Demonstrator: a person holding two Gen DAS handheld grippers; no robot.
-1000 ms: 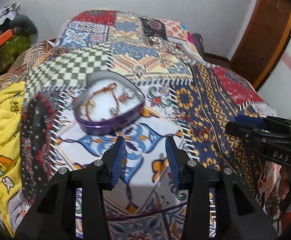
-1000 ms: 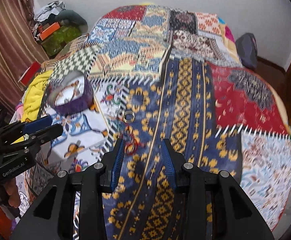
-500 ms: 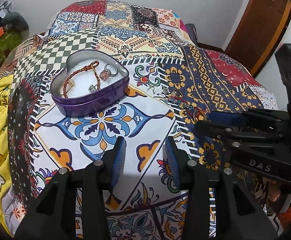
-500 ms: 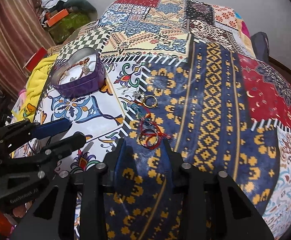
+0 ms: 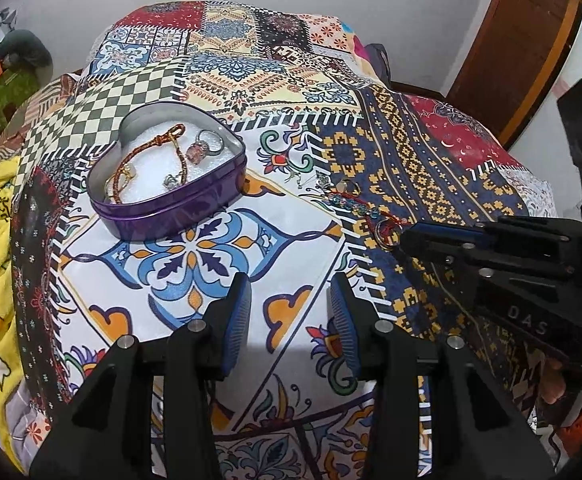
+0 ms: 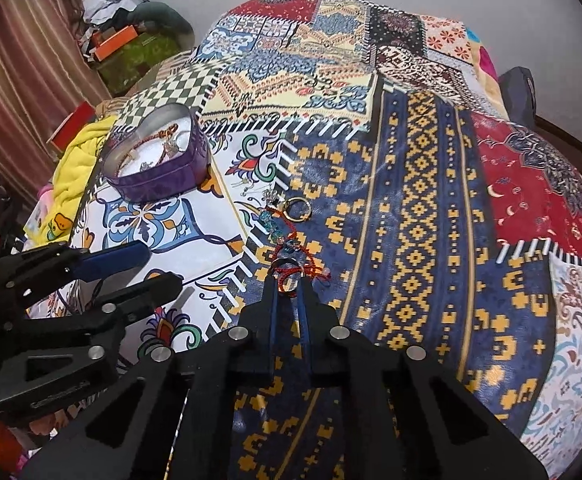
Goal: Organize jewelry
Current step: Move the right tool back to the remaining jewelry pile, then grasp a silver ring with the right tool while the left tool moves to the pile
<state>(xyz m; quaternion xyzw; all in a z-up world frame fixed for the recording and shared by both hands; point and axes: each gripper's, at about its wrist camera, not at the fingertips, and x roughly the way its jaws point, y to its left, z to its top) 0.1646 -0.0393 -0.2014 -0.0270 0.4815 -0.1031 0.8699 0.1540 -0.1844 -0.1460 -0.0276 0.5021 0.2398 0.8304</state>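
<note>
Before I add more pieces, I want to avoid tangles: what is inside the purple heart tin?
Inside the purple heart tin, on white padding: a red-gold cord bracelet, a pink-stone ring and a small silver piece. The near wall hides the front floor.

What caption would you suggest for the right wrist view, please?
Right gripper closing around a silver ring tangled in red cord on the patchwork bedspread.

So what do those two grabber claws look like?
Both are chunky black plastic. The left gripper has two fingers lined with ribbed blue pads and round silver screws at the joints. The right gripper looks the same, with white "DAS" lettering on its side.
</note>
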